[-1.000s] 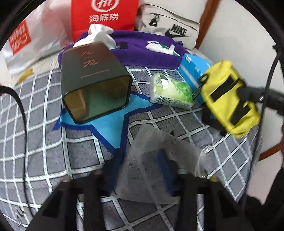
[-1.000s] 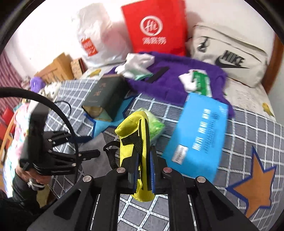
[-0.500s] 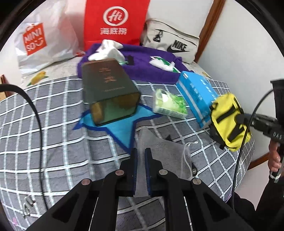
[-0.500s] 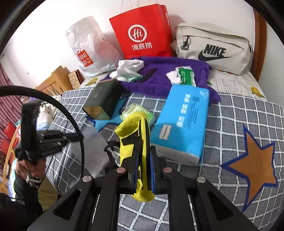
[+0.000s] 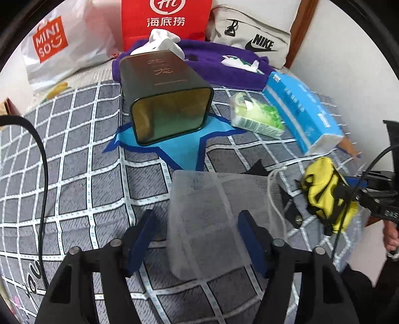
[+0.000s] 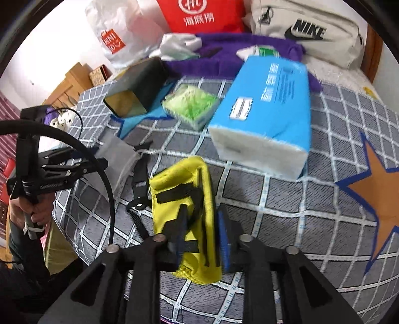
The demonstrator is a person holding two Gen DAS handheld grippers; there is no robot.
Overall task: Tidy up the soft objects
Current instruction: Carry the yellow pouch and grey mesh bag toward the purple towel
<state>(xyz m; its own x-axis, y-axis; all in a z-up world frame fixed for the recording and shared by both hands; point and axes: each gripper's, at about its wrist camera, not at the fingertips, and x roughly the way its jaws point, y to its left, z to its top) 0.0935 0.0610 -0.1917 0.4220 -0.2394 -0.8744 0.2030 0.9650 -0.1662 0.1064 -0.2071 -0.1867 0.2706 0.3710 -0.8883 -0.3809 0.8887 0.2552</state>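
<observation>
A grey mesh drawstring bag (image 5: 212, 219) lies flat on the checked bedspread, between the spread fingers of my open left gripper (image 5: 197, 236). It also shows in the right wrist view (image 6: 117, 157). A yellow pouch with black straps (image 6: 189, 211) lies on the bed between the parted fingers of my right gripper (image 6: 202, 239), which is open around it. The pouch shows at the right in the left wrist view (image 5: 326, 194).
A dark green tin box (image 5: 164, 94) lies on its side. A green tissue pack (image 5: 256, 117) and a blue tissue pack (image 5: 299, 109) lie beside it. A purple towel (image 5: 214, 62), red bag (image 5: 167, 20), Miniso bag (image 5: 49, 47) and Nike bag (image 5: 251, 40) are behind.
My left gripper has opened and let go of the mesh bag. My right gripper has lowered the yellow pouch to the bed and opened its fingers.
</observation>
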